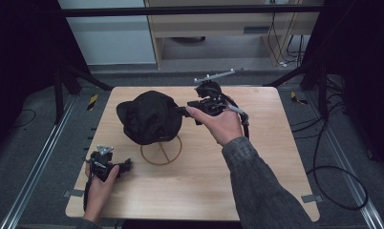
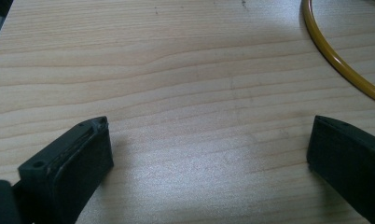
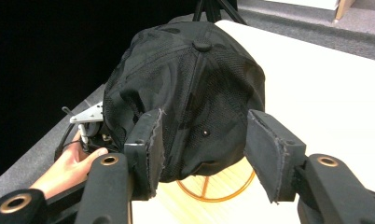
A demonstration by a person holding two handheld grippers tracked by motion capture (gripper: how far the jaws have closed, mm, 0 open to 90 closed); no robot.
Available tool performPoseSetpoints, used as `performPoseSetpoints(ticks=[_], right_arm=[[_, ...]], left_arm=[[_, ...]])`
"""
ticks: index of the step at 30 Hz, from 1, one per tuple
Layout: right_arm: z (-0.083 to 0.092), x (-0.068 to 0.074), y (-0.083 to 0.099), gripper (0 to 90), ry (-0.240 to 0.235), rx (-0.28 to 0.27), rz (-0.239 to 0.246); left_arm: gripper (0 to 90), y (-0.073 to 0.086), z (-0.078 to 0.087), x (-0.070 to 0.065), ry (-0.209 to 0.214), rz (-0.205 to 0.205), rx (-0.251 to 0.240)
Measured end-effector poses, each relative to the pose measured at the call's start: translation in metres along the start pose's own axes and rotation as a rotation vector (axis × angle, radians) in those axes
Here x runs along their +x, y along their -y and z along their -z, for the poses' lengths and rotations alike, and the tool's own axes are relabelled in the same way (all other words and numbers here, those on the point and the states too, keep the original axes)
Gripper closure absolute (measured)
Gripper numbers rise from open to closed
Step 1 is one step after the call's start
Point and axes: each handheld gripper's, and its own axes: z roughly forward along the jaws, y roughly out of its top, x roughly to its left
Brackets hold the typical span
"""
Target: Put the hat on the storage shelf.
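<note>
I'm holding the right tongs (image 3: pixel 202 154) half-open around the back of the black cap (image 3: pixel 190 84) sitting on its round gold stand (image 1: pixel 161 153) mid-worktop (image 1: pixel 257 167), pads not pinching it, while the left tongs (image 2: pixel 209 154) are idling wide open and empty, farther off.

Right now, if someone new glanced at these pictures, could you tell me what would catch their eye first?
The black cap stands out, perched on a stand with a gold ring base near the middle of the wooden table. The right gripper points at it, jaws parted at its rim. The left gripper rests open at the table's near left corner.
</note>
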Motion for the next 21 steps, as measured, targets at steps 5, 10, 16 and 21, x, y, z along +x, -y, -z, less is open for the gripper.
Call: performPoseSetpoints(ticks=[5, 10, 16, 21], right_arm=[[0.006, -0.003, 0.002, 46.6, 0.004, -0.010, -0.007], [0.011, -0.006, 0.004, 46.3, 0.009, -0.015, -0.007], [0.017, -0.010, 0.008, 45.9, 0.014, -0.023, -0.016], [0.023, -0.014, 0.013, 45.4, 0.020, -0.032, -0.026]], left_arm=[[0.0, 0.000, 0.000, 0.000, 0.000, 0.000, 0.000], [0.0, 0.000, 0.000, 0.000, 0.000, -0.001, 0.000], [0.0, 0.000, 0.000, 0.000, 0.000, 0.000, 0.000], [0.0, 0.000, 0.000, 0.000, 0.000, 0.000, 0.000]])
